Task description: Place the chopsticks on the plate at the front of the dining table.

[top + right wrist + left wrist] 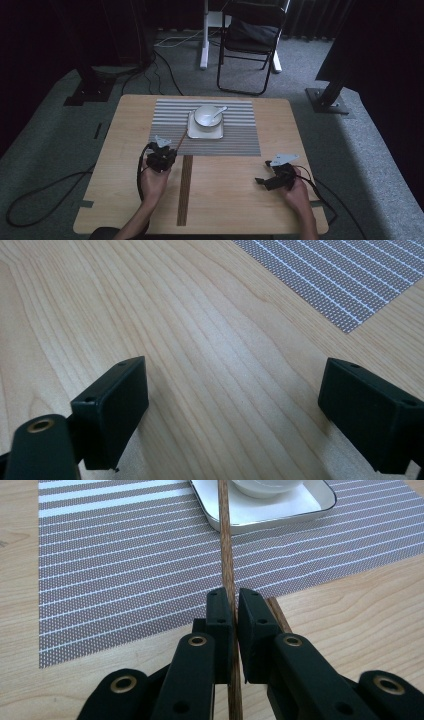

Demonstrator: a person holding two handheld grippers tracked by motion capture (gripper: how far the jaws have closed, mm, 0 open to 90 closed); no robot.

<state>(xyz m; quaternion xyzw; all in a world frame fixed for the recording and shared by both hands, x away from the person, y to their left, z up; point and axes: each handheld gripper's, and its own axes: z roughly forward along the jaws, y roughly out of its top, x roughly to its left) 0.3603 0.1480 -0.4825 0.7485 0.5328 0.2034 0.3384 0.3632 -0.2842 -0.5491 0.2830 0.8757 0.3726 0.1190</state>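
My left gripper (pixel 171 152) (pixel 234 601) is shut on a thin wooden chopstick (pixel 224 540) (pixel 181 140). The stick runs forward over the striped placemat (pixel 235 135) (pixel 125 570), and its far end reaches the white square plate (pixel 194 134) (pixel 295 507). On the plate stands a white bowl (pixel 206 116) holding a white spoon (pixel 219 110). My right gripper (pixel 260 181) (pixel 232 405) is open, low over bare wood at the table's right front, with nothing between its jaws.
A dark brown strip (pixel 184 190) runs along the wooden table (pixel 125 200) from the placemat's near edge to the front edge. Beyond the table are a black folding chair (pixel 250 35), stand bases and floor cables. A corner of the placemat (pixel 350 275) lies ahead of the right gripper.
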